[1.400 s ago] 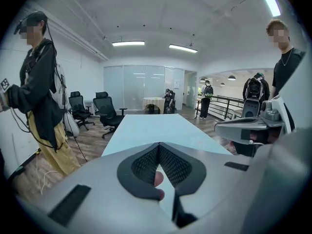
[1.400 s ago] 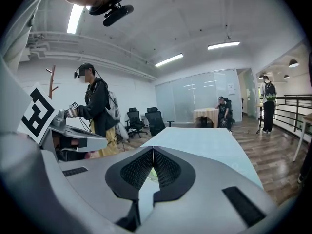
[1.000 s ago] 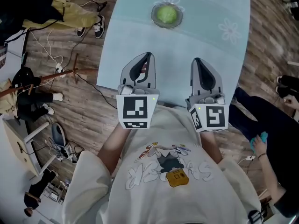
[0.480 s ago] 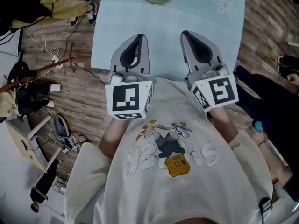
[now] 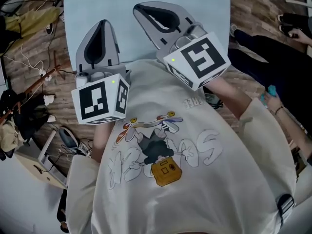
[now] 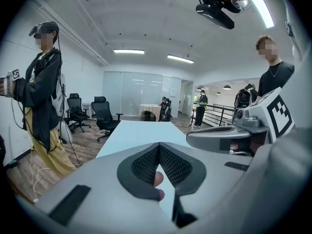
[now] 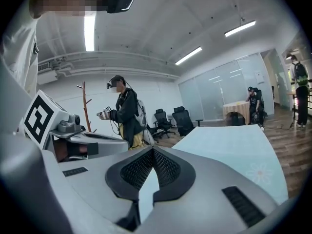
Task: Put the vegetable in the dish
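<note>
**Inspector:** State the condition of both grippers.

**Technician:** The left gripper [image 5: 104, 22] has its jaws fully together. In the left gripper view the tips meet. A small pinkish rounded shape shows through the opening behind them; what it is cannot be determined. The right gripper [image 5: 138, 9] also has its tips touching, and only the table [image 5: 209, 4] shows through its opening. Neither gripper holds the task object.

**Inspector:** What has changed over the last second?

**Technician:** One second ago the head view showed the green vegetable lying in the dish on the far part of the table, well apart from both grippers. Half a second ago the dish sat at the top edge of that view. It is now outside every view. Both grippers appear larger and closer to the person's shirt [image 5: 165, 155], over the near table edge. The right gripper has swung so that its tips point toward the upper left.

**Inspector:** What does this mean for the task?

**Technician:** Judged from these positions, the green vegetable already rests in the dish and placement is complete. The grippers are drawn back with nothing held, so no further approach appears necessary. The present position of the green vegetable cannot be confirmed, since no current view shows it.
</note>
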Available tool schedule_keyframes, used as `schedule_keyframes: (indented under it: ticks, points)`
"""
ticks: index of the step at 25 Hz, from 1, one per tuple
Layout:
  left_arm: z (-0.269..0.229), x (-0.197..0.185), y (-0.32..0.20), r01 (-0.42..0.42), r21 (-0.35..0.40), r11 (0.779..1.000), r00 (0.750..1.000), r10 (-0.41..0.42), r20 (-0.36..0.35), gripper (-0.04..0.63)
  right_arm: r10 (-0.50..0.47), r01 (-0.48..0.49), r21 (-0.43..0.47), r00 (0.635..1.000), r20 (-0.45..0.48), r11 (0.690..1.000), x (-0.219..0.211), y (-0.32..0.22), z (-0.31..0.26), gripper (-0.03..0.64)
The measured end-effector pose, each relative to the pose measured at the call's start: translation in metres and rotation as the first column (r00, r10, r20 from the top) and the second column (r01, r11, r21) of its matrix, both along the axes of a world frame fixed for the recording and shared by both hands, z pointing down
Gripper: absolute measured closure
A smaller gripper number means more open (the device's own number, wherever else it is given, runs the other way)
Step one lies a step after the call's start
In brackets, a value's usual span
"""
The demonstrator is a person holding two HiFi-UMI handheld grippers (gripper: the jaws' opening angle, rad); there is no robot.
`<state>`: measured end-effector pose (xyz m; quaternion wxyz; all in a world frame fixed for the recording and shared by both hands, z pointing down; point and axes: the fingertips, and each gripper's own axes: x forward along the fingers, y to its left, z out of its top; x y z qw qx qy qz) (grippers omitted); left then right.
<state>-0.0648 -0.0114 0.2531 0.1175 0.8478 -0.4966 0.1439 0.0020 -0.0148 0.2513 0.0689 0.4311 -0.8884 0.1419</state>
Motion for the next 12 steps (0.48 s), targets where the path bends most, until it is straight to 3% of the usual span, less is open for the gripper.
schedule_keyframes:
  ticks: [12]
  points:
    - [-0.005, 0.007, -0.012, -0.011, 0.004, 1.0, 1.0, 0.011, -0.019, 0.588, 0.022, -0.021, 0.01, 0.999, -0.041, 1.0, 0.015, -0.004, -0.002, 0.595]
